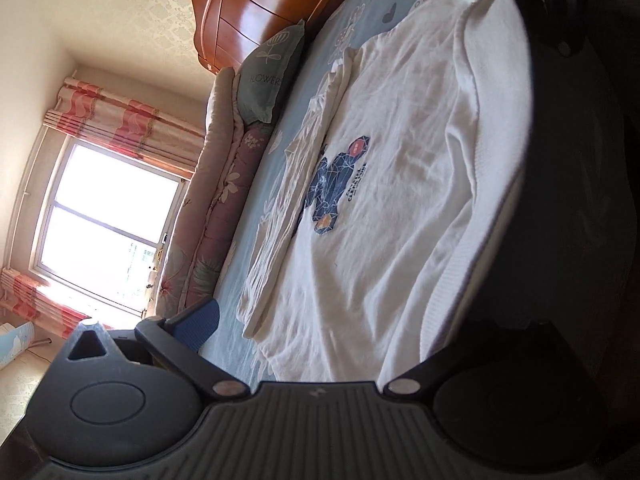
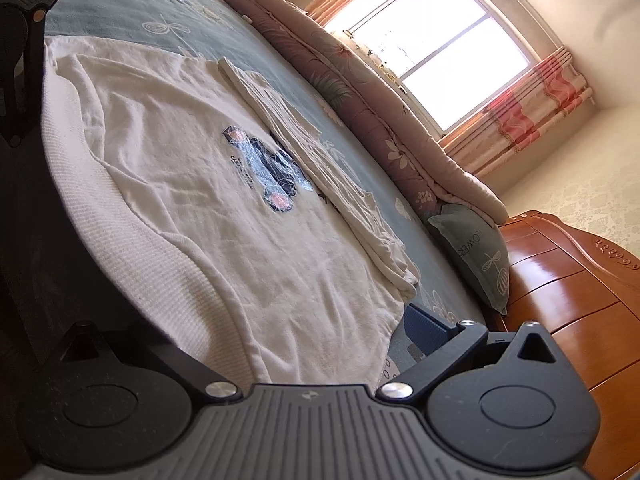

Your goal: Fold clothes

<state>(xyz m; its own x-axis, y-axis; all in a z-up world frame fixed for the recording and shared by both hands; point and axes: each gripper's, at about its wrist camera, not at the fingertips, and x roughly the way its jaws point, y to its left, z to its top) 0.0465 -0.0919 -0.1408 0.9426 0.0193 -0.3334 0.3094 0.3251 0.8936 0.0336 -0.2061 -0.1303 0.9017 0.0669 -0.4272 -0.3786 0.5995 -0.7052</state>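
Note:
A white sweatshirt (image 1: pixel 400 184) with a dark blue printed figure (image 1: pixel 338 184) lies flat on the blue bed sheet (image 1: pixel 256 216), one sleeve folded over its far side. It also shows in the right wrist view (image 2: pixel 200 184). My left gripper (image 1: pixel 320 340) is open, its jaws wide on either side of the sweatshirt's near edge; only the left blue pad (image 1: pixel 198 326) shows. My right gripper (image 2: pixel 288 340) is open around the opposite edge, its blue pad (image 2: pixel 426 328) beside the cloth. The other gripper shows at the top right of the left wrist view (image 1: pixel 548 12) and at the top left of the right wrist view (image 2: pixel 36 12).
A rolled floral quilt (image 1: pixel 216 216) and a grey-green pillow (image 1: pixel 272 72) lie along the bed's far side. A wooden headboard (image 1: pixel 264 4) stands at one end. A bright window (image 1: pixel 108 224) with pink curtains is behind. The bed's near edge is dark.

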